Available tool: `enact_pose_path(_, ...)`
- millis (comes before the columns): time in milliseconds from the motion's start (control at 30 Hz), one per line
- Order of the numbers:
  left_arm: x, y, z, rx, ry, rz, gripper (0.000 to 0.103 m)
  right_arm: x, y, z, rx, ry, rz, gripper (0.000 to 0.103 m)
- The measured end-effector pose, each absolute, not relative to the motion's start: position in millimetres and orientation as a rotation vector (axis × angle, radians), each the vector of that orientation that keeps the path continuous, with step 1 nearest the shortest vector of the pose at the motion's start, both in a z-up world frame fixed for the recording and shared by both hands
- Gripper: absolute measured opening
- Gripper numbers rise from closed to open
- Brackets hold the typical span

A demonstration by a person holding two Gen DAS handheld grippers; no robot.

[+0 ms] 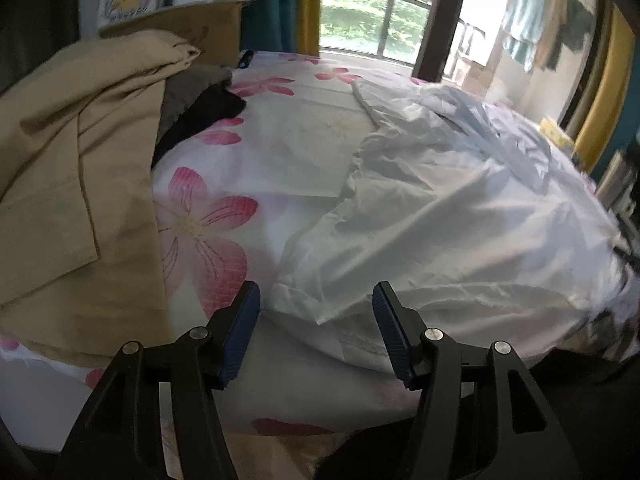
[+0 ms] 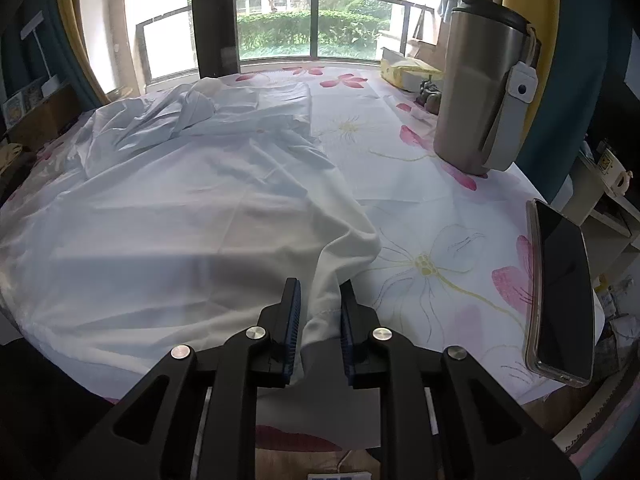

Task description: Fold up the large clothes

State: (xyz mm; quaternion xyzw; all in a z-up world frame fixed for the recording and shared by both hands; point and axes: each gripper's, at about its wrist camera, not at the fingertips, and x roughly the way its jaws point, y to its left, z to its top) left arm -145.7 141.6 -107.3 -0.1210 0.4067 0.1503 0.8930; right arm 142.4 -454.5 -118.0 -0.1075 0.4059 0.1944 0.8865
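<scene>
Not much folded yet, by the look of it. In the left wrist view the left gripper [image 1: 316,300] is held spread, nothing pinched. The white garment [image 1: 440,216] is still rumpled across centre-right. Its hem is bracketed by the right gripper [image 2: 319,294], nearly closed.

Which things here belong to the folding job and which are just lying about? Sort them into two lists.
Job in hand:
white garment
left gripper, open at its hem
right gripper, hem corner between its jaws

Lying about:
steel tumbler
phone
beige garment
dark clothes
cardboard box
yellow packet
</scene>
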Motion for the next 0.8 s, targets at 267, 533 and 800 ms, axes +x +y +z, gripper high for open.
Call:
enact_pose_path(267,-139,122,-104,-0.140,0.867,0.250,0.005,137,-447,-117,-0.263,0.862,0.422,0.004)
enact_pose_path(533,-143,128,-71,-0.128,0.778,0.279,0.005,133,-443,-99,-0.305,0.811,0.378,0.004)
enact_pose_path(800,-138,125,-53,-0.099,0.736,0.278,0.005,134,-438,-75,-0.330,0.757,0.360,0.004)
